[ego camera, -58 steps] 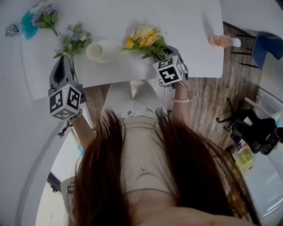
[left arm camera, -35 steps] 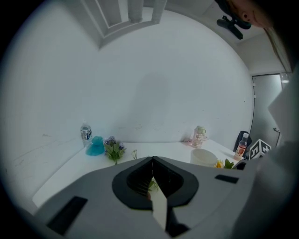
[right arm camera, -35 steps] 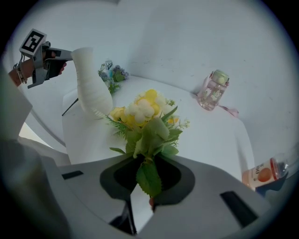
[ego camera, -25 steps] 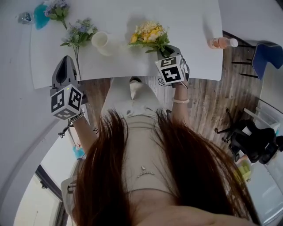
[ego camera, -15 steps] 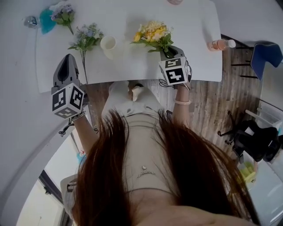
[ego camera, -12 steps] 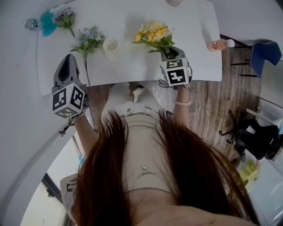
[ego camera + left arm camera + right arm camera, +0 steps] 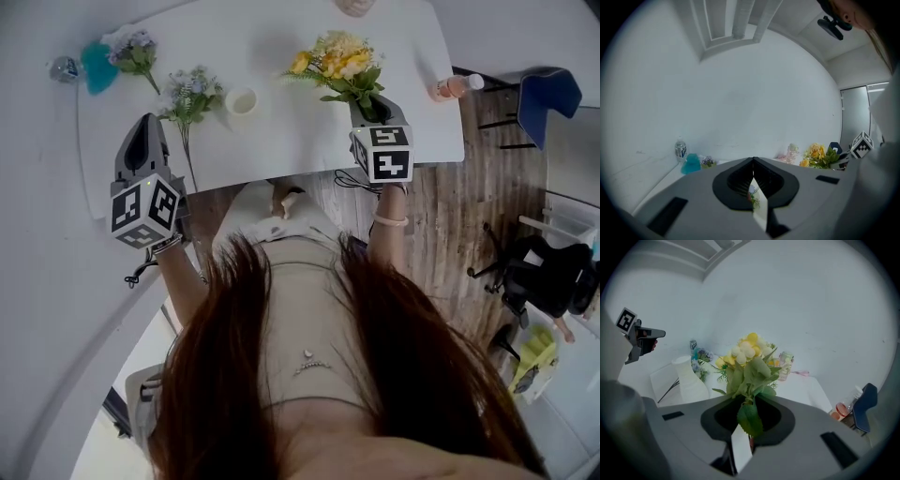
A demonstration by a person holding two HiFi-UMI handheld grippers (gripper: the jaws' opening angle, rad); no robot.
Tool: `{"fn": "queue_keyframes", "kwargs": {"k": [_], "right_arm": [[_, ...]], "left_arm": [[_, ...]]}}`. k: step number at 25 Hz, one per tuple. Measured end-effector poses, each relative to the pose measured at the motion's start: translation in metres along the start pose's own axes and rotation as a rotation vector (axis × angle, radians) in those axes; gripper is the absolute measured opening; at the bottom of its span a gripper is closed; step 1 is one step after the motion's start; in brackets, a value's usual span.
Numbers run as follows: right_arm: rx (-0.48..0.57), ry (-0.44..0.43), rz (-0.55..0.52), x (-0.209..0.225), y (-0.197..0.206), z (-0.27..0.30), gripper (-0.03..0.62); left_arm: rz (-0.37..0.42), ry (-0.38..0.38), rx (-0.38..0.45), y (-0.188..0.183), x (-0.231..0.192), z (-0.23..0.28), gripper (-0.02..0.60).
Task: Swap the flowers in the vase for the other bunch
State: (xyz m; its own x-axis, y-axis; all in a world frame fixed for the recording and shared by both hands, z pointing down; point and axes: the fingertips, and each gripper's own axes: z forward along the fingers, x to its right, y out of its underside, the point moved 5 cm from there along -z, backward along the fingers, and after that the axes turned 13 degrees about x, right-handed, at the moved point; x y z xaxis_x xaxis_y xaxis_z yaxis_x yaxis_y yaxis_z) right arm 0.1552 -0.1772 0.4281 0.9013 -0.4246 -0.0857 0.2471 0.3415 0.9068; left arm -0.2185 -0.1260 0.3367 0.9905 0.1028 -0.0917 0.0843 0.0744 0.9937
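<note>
Yellow and cream above green: clamping the right gripper (image 7: 370,111) narrowly on the stems of the artificial yellow bouquet (image 7: 339,67), carrying it clear of the white table (image 7: 281,141) toward the right side, with the stems down in the jaws and the heads up and far.

Aiming next, in all likelihood, for the white vase (image 7: 242,101), standing upright with nothing in its mouth, left of the bouquet and apart from it. Calling, then, for a carry leftward and a righting of the long axis, stem ends straight down over the mouth. Falling to the right hand, already loaded.

Holding the left gripper (image 7: 143,122) pressed together on nothing at the near left corner, close to the blue-and-lilac bunch (image 7: 190,94), lying flat just left of the vase with its stem toward the near edge.

Hiding the stem ends behind a big leaf and the jaw housing in the right gripper view, so leaving the length below the grip untold. Filling the lower head view with hair and clothing. Leaving hard to name the teal thing (image 7: 97,67) at the far left, beside a small purple bunch (image 7: 136,52) and a water bottle (image 7: 63,67).
</note>
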Motion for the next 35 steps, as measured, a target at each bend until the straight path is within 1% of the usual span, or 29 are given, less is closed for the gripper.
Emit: {"fn": "queue_keyframes", "kwargs": {"k": [4,11,20,24,28,35], "right_arm": [[0.053,0.009,0.038,0.004,-0.015,-0.006,0.074],[0.203,-0.015,0.162,0.000,-0.045,-0.008,0.073],[0.355,-0.093,0.252,-0.013,-0.079,-0.004,0.072],[0.432,-0.142,0.285,-0.026,-0.096,0.003,0.072],[0.488,-0.186,0.305,-0.037,-0.108,0.010,0.072],[0.599,-0.258,0.363,-0.049,-0.131,0.014,0.072]], "left_arm": [[-0.015,0.011,0.016,-0.003,0.000,0.001,0.005],[-0.030,0.010,0.050,-0.008,-0.010,0.002,0.005],[-0.045,-0.008,0.084,-0.019,-0.024,-0.004,0.005],[-0.055,-0.036,0.100,-0.020,-0.039,-0.013,0.005],[-0.062,-0.078,0.110,-0.018,-0.053,-0.024,0.005],[-0.062,-0.138,0.121,-0.018,-0.067,-0.041,0.005]]}}
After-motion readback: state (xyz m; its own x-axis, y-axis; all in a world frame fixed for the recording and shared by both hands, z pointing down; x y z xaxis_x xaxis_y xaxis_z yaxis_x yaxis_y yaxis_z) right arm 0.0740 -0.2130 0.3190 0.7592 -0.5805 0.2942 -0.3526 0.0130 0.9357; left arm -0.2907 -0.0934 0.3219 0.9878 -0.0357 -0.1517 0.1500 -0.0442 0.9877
